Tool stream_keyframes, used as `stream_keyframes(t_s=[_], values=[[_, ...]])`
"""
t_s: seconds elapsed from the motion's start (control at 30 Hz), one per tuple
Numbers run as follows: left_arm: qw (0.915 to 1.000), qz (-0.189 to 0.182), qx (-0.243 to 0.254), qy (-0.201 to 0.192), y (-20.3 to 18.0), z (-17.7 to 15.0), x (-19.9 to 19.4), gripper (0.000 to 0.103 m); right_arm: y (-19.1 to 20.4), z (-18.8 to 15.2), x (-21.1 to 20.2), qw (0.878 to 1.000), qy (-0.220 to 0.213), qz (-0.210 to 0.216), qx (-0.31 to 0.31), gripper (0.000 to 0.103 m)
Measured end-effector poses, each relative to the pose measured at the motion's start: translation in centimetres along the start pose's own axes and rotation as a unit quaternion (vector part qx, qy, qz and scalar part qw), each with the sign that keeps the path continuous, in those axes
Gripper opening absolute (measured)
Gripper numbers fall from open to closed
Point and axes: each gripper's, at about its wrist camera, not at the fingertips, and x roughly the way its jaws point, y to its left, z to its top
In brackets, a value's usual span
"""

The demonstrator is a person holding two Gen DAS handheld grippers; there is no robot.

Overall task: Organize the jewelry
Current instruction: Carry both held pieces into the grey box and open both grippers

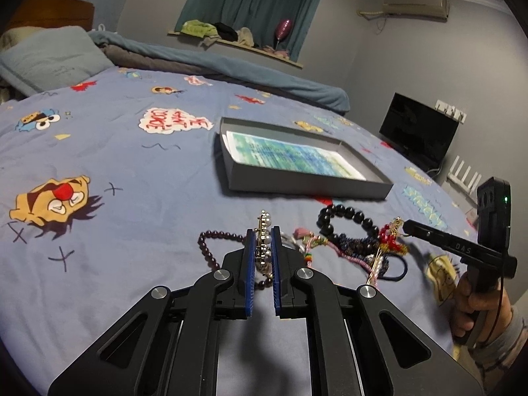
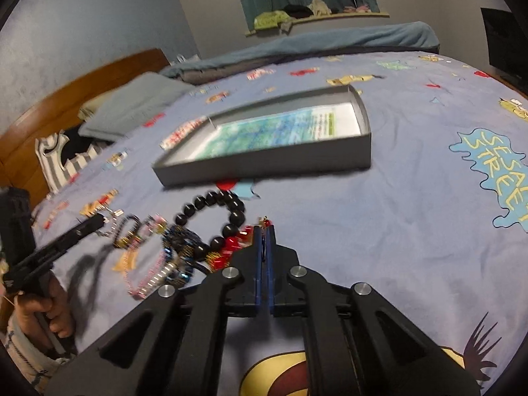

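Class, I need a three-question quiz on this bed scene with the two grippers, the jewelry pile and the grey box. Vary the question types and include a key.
1. True or false: the grey box already holds beads.
2. Which gripper closes on the pearl-and-gold piece? A) left gripper B) right gripper
3. Fill in: the black bead bracelet lies between the jewelry pile and the ____.

Key: 1 false, only a printed sheet shows inside; 2 A; 3 box.
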Motion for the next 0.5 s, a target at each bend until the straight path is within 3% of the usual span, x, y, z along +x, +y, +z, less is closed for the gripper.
stream_keyframes(t_s=[0.17,0.5], values=[[0.9999,-0.010,0.002,-0.014,0.0,1.0,-1.1,0.010,0.1,1.4,-1.9,0.999,-0.033,0.022,0.013,0.001],[0.9992,-0.026,0.012,-0.027,-0.6,2.8,-1.8,0.010,1.3,4.7,-4.1,0.997,-0.072,0.025,-0.005,0.001]])
